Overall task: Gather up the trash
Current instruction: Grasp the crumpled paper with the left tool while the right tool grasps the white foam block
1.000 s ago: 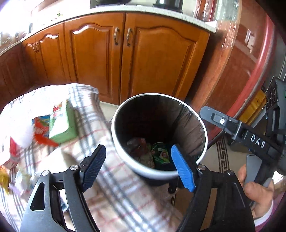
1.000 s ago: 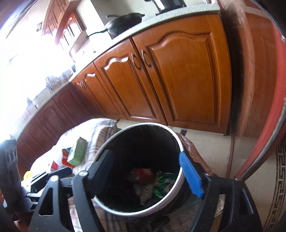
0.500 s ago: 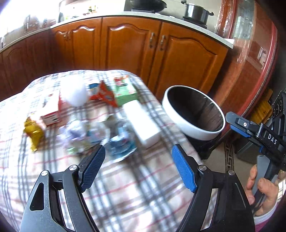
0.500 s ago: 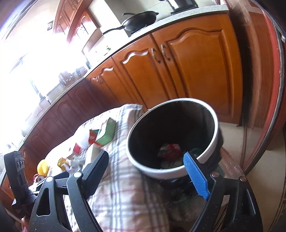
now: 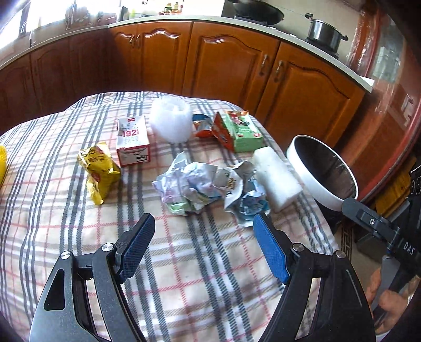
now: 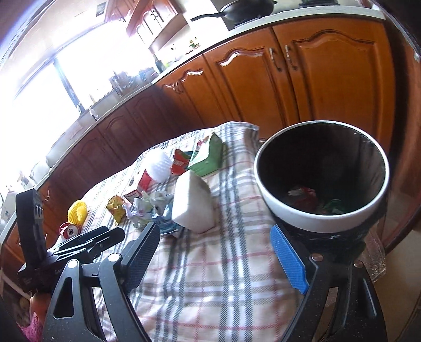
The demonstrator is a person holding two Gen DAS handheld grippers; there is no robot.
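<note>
My left gripper point(image 5: 204, 244) is open and empty above the checked tablecloth point(image 5: 79, 205), just short of a heap of crumpled paper point(image 5: 200, 186). Around the heap lie a white foam block point(image 5: 276, 179), a yellow wrapper point(image 5: 98, 168), a red-and-white carton point(image 5: 133, 140), a white foam net point(image 5: 171, 121), a red snack wrapper point(image 5: 205, 126) and a green box point(image 5: 242, 130). The white-rimmed black bin point(image 6: 323, 181) stands at the table's right edge with some trash inside. My right gripper point(image 6: 215, 252) is open and empty, in front of the bin and the foam block point(image 6: 193, 202).
Wooden kitchen cabinets point(image 5: 231, 65) run behind the table. A yellow ring point(image 6: 77, 211) and a red can point(image 6: 69, 230) lie at the table's left end. A pot point(image 5: 325, 34) and a pan point(image 6: 244, 9) sit on the counter.
My left gripper swung left from over the bin to over the table's trash. My right gripper pulled back from the bin, which now sits to its right.
</note>
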